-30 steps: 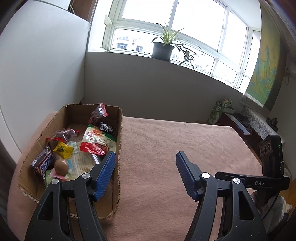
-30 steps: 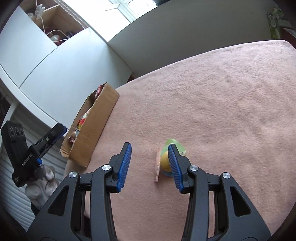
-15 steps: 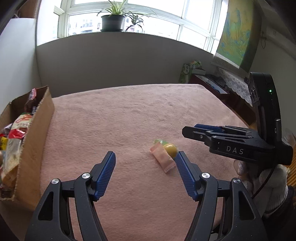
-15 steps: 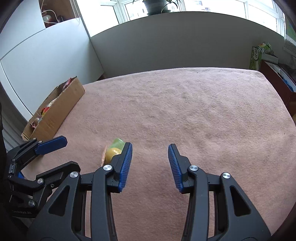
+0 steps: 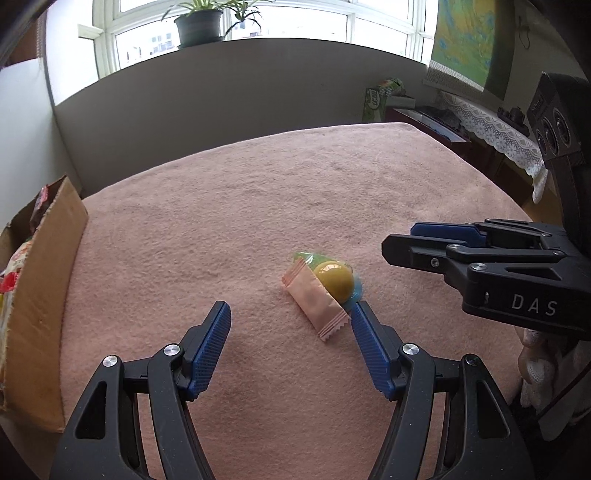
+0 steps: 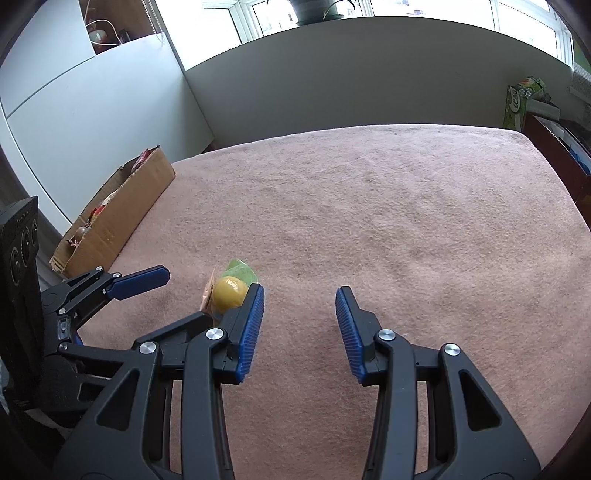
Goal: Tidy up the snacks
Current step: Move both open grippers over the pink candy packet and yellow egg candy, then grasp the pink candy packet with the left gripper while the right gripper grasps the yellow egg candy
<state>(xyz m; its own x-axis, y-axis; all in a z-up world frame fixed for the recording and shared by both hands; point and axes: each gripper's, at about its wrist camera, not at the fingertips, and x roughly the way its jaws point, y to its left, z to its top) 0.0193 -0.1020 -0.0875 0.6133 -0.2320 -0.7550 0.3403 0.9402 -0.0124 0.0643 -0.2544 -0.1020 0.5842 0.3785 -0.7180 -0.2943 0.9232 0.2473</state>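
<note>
Swinging away from cardboard box, left gripper now hovers over pink sachet and yellow ball candy, jaws apart, nothing gripped. Right gripper empty too, jaws apart, snacks just outside its left pad. Box now at left edge of pink blanket. Window, potted plant behind. Sachet's long axis runs diagonal, crimped end toward camera.
</note>
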